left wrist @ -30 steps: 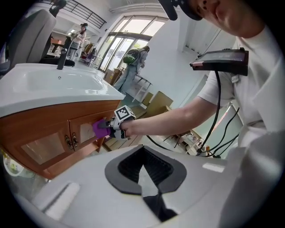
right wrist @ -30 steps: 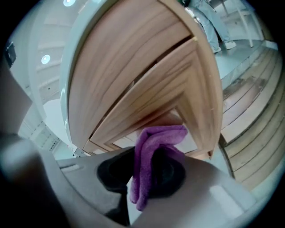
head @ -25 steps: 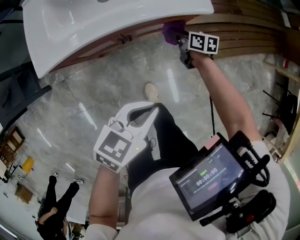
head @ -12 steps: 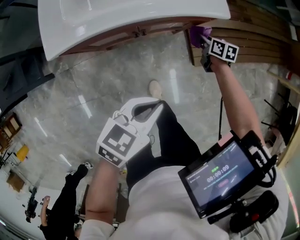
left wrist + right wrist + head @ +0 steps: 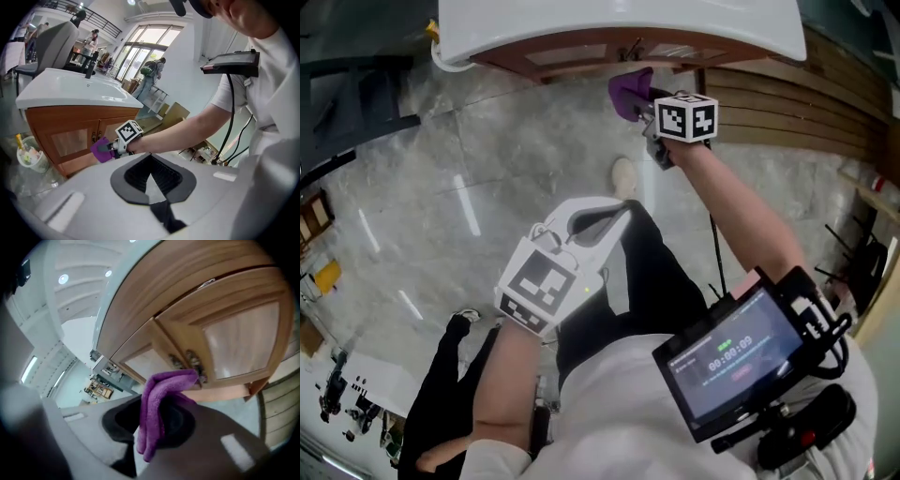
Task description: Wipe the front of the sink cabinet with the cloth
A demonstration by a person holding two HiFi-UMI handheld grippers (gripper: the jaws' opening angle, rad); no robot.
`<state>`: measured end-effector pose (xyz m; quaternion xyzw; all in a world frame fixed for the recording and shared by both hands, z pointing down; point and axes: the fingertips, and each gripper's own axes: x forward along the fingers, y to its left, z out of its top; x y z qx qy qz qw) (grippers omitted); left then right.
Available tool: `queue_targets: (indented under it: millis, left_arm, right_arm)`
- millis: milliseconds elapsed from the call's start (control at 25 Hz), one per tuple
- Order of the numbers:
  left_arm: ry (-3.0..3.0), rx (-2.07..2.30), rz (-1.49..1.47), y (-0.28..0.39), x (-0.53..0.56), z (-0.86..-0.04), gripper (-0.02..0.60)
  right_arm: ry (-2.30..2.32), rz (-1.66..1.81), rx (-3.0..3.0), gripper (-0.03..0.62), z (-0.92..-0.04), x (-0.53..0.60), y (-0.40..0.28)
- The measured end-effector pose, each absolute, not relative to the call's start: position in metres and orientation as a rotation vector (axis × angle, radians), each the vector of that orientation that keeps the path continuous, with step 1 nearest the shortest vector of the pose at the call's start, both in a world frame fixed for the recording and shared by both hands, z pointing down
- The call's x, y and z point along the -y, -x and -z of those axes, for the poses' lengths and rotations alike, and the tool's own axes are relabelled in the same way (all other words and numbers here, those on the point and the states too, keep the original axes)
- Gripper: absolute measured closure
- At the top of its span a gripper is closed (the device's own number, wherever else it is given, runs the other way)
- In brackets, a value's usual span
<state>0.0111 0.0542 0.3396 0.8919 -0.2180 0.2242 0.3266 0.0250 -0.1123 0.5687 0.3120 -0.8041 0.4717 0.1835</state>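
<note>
Right gripper (image 5: 157,425) clamps its jaws tight on one folded purple cloth (image 5: 161,390). The cloth's upper edge, just ahead of the jaws, touches the wooden sink cabinet (image 5: 220,333) where its two doors meet, beside two small knobs (image 5: 193,359). Left gripper (image 5: 151,180) hangs well apart, jaws together on nothing. Each gripper carries one black-and-white marker cube (image 5: 684,117). One chest-mounted screen (image 5: 727,361) shows timer digits too blurred to read.
</note>
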Motion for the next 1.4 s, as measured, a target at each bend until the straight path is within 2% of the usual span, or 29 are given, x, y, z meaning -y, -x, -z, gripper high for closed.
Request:
queue_targets:
  millis: [320, 640, 960, 1400]
  left_arm:
    - [-2.281, 0.724, -0.532, 0.066, -0.082, -0.341, 0.575]
    - [-2.206, 0.875, -0.479, 0.126, -0.103, -0.345, 0.575]
    - [-2.188, 0.9, -0.455, 0.144, -0.104, -0.351, 0.575]
    - [-2.241, 0.798, -0.464, 0.104, -0.094, -0.341, 0.575]
  right_arm:
    - [-0.537, -1.246, 2.321, 0.533, -0.576, 0.084, 0.158]
    - [-0.454, -1.235, 2.332, 0.533, -0.589, 0.097, 0.252]
    - [-0.579, -1.322, 2.327, 0.533, -0.596, 0.131, 0.248]
    - [-0.773, -1.384, 2.283, 0.533, -0.596, 0.149, 0.146]
